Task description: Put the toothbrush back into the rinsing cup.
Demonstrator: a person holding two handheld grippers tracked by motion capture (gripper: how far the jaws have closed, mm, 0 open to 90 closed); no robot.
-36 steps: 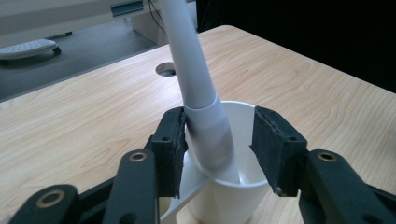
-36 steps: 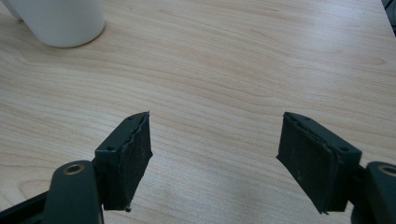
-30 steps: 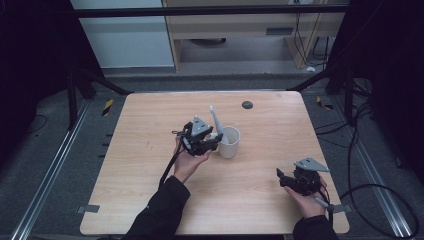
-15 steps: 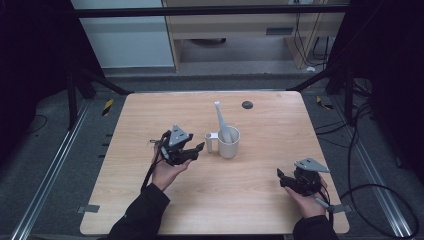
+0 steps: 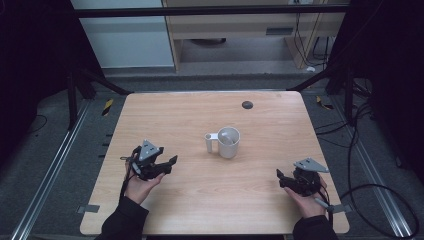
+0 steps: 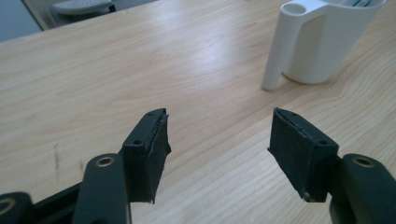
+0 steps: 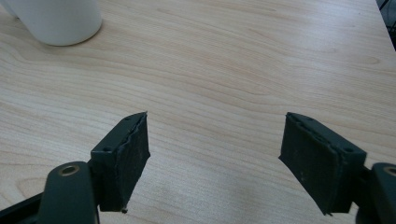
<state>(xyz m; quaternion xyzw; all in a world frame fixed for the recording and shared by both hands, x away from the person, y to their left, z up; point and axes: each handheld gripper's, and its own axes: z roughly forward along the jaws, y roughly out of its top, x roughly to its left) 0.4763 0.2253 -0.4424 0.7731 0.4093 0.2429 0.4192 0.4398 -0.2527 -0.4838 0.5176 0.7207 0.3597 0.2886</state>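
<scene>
Seen from the high view, the person's left hand (image 5: 136, 185) comes in from the bottom edge and cradles the left gripper (image 5: 169, 163) from beneath, palm turned up, with the jaws aimed toward about 2 o'clock across the wooden table (image 5: 200, 115). The right hand (image 5: 306, 202) holds the right gripper (image 5: 279, 176) low near the table's 4 o'clock corner, jaws pointing toward roughly 10 o'clock, and a cable (image 5: 350, 197) trails off from it past the table's edge. Both grippers stand open with nothing between their jaws. A white mug (image 5: 227, 142) sits a little right of the table's middle, well apart from both grippers, its handle turned toward 9 o'clock; the high view shows something pale lying inside it, too small to identify. A small dark round mark (image 5: 247, 104) sits near the far edge at 12 o'clock. The left gripper view adds detail that the high view lacks: the left gripper (image 6: 218, 133) has its black pads spread wide over bare wood grain, and the mug (image 6: 322, 39) stands at 1 o'clock with its tubular handle nearest the camera. In the right gripper view, the right gripper (image 7: 215, 135) is likewise spread wide, and the mug's (image 7: 56, 18) rounded base shows at 11 o'clock.
</scene>
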